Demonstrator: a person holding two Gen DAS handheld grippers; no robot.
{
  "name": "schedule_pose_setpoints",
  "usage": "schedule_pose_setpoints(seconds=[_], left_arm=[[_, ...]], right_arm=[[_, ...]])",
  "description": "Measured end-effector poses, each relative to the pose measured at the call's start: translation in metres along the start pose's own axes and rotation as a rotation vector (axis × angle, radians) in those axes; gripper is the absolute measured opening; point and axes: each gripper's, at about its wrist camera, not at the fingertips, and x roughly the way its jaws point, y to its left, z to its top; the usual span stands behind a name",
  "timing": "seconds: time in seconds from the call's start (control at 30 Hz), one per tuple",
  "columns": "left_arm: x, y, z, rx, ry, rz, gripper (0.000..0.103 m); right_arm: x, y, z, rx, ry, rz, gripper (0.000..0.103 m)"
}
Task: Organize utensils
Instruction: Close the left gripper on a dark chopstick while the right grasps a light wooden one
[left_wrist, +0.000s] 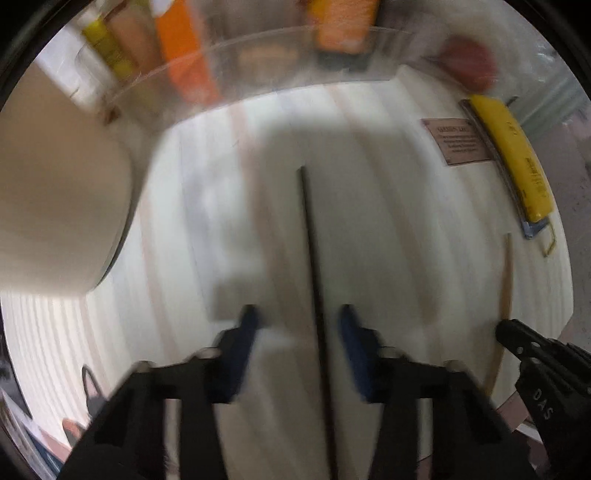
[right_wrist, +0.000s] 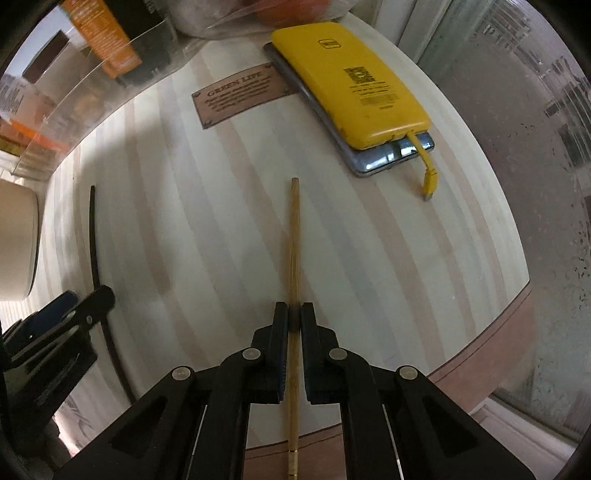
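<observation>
**Two chopsticks, one in each pair of tongs' reach**

Nearest the right-hand camera, the right tongs (right_wrist: 294, 314) are pressed together on a pale bamboo chopstick (right_wrist: 294, 236), pinching it about midway along, with its tip running forward over the striped round wooden worktop (right_wrist: 369, 258). A mid-length hold probably keeps the stick balanced for lifting.

The left tongs (left_wrist: 297, 321) straddle a thin black chopstick (left_wrist: 310, 236) that lies flat on the worktop. In this blurred view the blue pads (left_wrist: 351, 332) stand spread on either side of it and do not press on it, so it seems lined up but not yet gripped.

The two sticks lie roughly parallel, near each other, which suits taking both at once.

Further off, a yellow power bank (right_wrist: 351, 74) rests on a grey phone (right_wrist: 388, 155) beside a brown metal plaque (right_wrist: 236, 96). A cream cylindrical container (left_wrist: 55, 206) stands at the left, perhaps the holder. Beyond, a clear plastic organiser (left_wrist: 229, 66) holds orange and yellow packets.
</observation>
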Motion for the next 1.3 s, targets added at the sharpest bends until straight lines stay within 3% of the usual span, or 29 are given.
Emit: schedule_pose_setpoints(seconds=[0.03,0.13,0.27,0.53,0.7,0.87,0.97,1.1,1.17,1.23,1.3], left_arm=[[-0.001,-0.002,-0.001,0.009,-0.003,0.001,0.005],[-0.003,0.002,-0.011,0.012,-0.006,0.021,0.004],[-0.010,0.039,-0.043,-0.052,0.003,0.036,0.003],[-0.038,0.131,-0.122,-0.254,0.007,0.075,0.003],[-0.034,0.174,-0.148,-0.344,0.027,0.087,0.003],[-0.021,0.188,-0.149,-0.382,0.054,0.053,0.005],[-0.021,0.185,-0.145,-0.379,0.056,0.052,0.007],[-0.018,0.185,-0.134,-0.381,0.059,0.043,0.010],[-0.008,0.205,-0.109,-0.376,0.064,0.037,0.012],[-0.004,0.208,-0.094,-0.363,0.063,0.030,0.019],[0.004,0.207,-0.096,-0.342,0.060,0.002,0.043]], right_arm=[[0.000,-0.002,0.001,0.002,0.002,0.004,0.007],[0.002,-0.006,0.002,0.002,0.002,0.020,0.007],[-0.004,-0.003,0.013,-0.035,0.016,0.062,0.007],[-0.017,0.084,-0.013,-0.226,0.067,0.211,0.007],[-0.014,0.141,-0.030,-0.343,0.086,0.209,0.007],[-0.003,0.175,-0.043,-0.440,0.089,0.107,0.007],[-0.004,0.195,-0.034,-0.472,0.090,0.055,0.007],[0.000,0.209,-0.035,-0.480,0.107,0.020,0.007],[0.001,0.217,-0.038,-0.484,0.110,0.006,0.007],[0.004,0.226,-0.044,-0.483,0.107,0.000,0.007],[0.001,0.231,-0.044,-0.481,0.104,-0.003,0.007]])
